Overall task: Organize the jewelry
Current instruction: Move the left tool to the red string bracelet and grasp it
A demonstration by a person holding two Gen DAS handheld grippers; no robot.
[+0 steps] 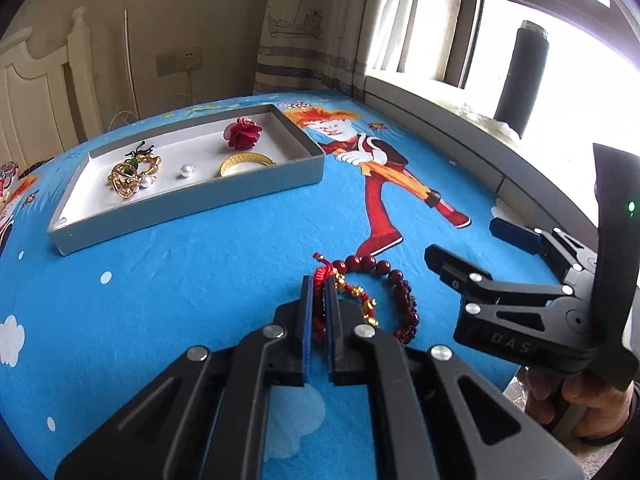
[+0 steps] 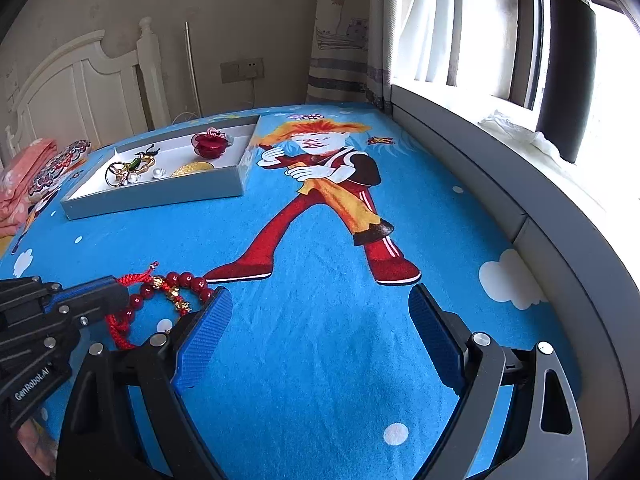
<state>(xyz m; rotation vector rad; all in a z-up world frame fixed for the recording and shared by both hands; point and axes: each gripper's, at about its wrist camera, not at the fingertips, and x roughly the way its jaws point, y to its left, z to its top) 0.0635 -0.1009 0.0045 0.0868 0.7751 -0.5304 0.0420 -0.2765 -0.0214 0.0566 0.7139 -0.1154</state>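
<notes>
Where the left gripper [image 1: 319, 286] comes down on the blue cartoon bedspread [image 1: 200, 272], its two blue-padded fingers are pinched on the red cord bracelet [image 1: 320, 312] with gold charms, the cord running up between the pads. Touching that cord on its right lies a dark red bead bracelet [image 1: 394, 288], curving around it on the cloth. Just to the right, the right gripper [image 2: 320, 316] rests low over the bedspread with its jaws spread wide and nothing between them; its left finger sits beside the beads. Farther back, well apart from the bracelets, a shallow grey tray [image 1: 192, 204] holds a gold and green brooch [image 1: 134, 172], a loose pearl [image 1: 186, 171], a gold bangle [image 1: 246, 162] and a red fabric flower [image 1: 243, 132]. Beyond the tray stand a white headboard [image 1: 44, 92] and a patterned curtain [image 1: 316, 24].
</notes>
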